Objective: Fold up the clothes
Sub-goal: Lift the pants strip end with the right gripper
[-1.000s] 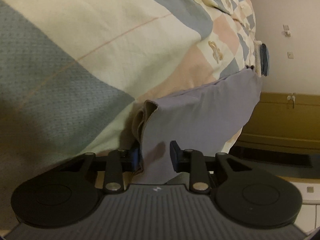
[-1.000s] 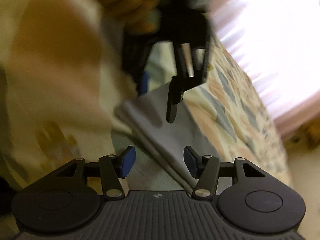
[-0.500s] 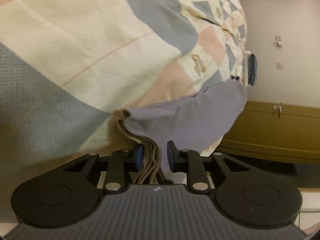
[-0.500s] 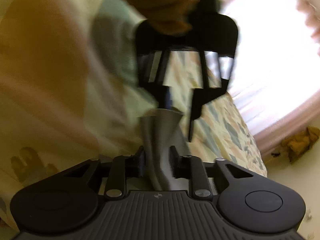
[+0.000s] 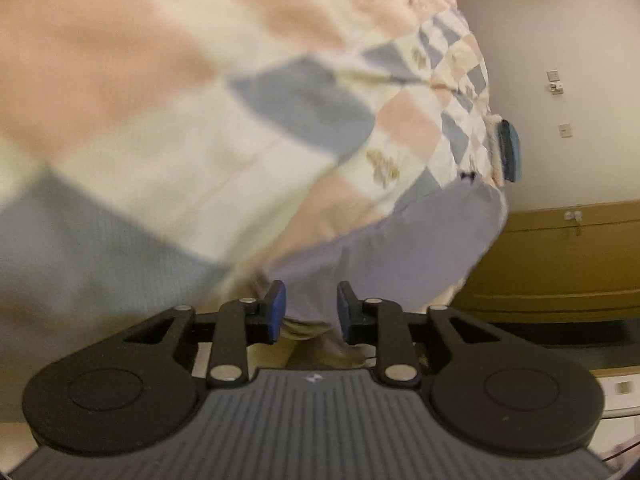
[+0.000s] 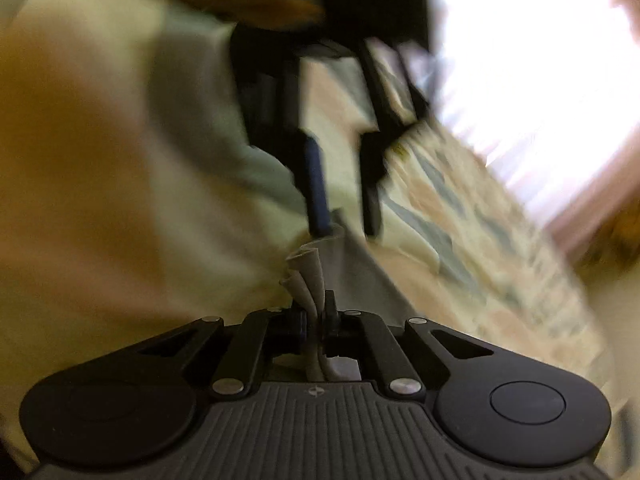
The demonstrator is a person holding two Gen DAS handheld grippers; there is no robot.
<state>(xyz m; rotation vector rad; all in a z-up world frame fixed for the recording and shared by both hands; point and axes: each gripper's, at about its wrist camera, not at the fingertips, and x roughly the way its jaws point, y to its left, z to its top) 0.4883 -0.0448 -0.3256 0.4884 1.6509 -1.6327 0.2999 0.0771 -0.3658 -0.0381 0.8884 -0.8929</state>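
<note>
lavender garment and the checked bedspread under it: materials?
Lavender garment: looks like thin woven fabric, matte; it gathers into soft narrow pleats where pinched. Exact fibre unclear.
Checked bedspread: thicker cloth, matte; a fine waffle-like texture shows on its grey patch, possibly cotton knit or quilted; blur leaves that open.

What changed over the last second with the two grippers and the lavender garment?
The right gripper has just been closing and now pinches a bunched edge of the lavender garment; a second ago its jaws stood apart. The left gripper kept the cloth's folded edge between its pads, jaws opening slightly. The patchwork quilt stayed underneath.
</note>
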